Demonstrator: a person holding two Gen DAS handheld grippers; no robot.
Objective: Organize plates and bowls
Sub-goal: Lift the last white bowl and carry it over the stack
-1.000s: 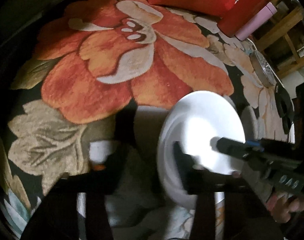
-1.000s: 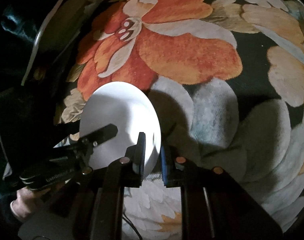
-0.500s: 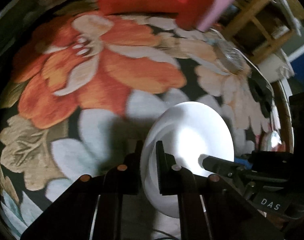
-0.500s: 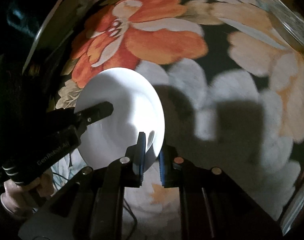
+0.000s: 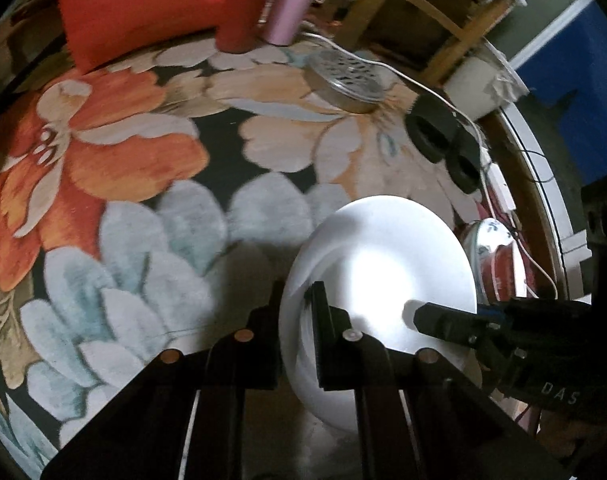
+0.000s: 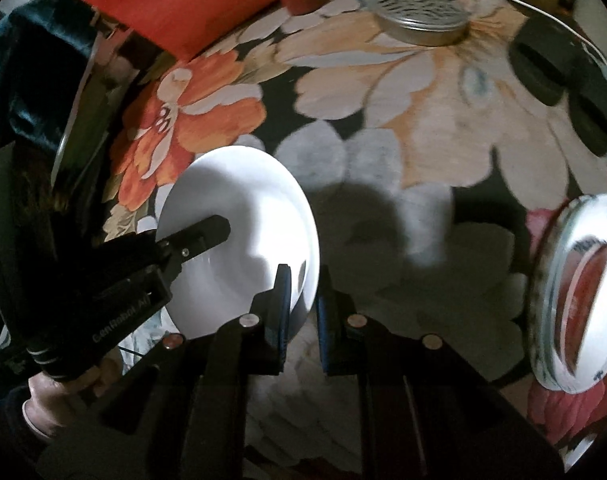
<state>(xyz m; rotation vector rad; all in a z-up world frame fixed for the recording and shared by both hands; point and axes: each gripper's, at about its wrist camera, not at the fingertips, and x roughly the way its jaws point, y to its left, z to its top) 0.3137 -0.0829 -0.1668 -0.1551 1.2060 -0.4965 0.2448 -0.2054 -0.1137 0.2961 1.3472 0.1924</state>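
Now both tools are gripping one white plate (image 5: pixel 377 276) by opposite rims, carrying it clear of the bench (image 5: pixel 151 240); the left tool (image 5: pixel 297 328) is clamped on the plate's edge at about 8 o'clock in its own view, and the right tool (image 6: pixel 303 300) is pinching the rim at about 5 o'clock of the plate in its own view. In the right view the left tool is reaching in from 8 o'clock, a hand (image 6: pixel 51 396) gripping its handle. By my reckoning the task is at an early or middle stage: this plate is in transit and not yet set down, while a patterned bowl (image 6: pixel 575 300) with a red inside is waiting at 3 o'clock in the right view, looking like the place for stacking; how many dishes are already sorted I cannot tell.

The bench is wearing a dark cloth with big orange, peach and grey flowers; a round metal tin (image 5: pixel 345 80) with a pierced lid is lying at 1 o'clock in the left view, black headphones (image 5: pixel 443 140) just beyond it, a white cable (image 5: pixel 423 84) trailing past; a red bag (image 5: pixel 143 8) and a pink tube (image 5: pixel 295 0) are standing at 12 o'clock. Beyond the edge a wooden frame (image 5: pixel 443 12) and a blue wall panel (image 5: pixel 575 72) are showing; the room is dim.
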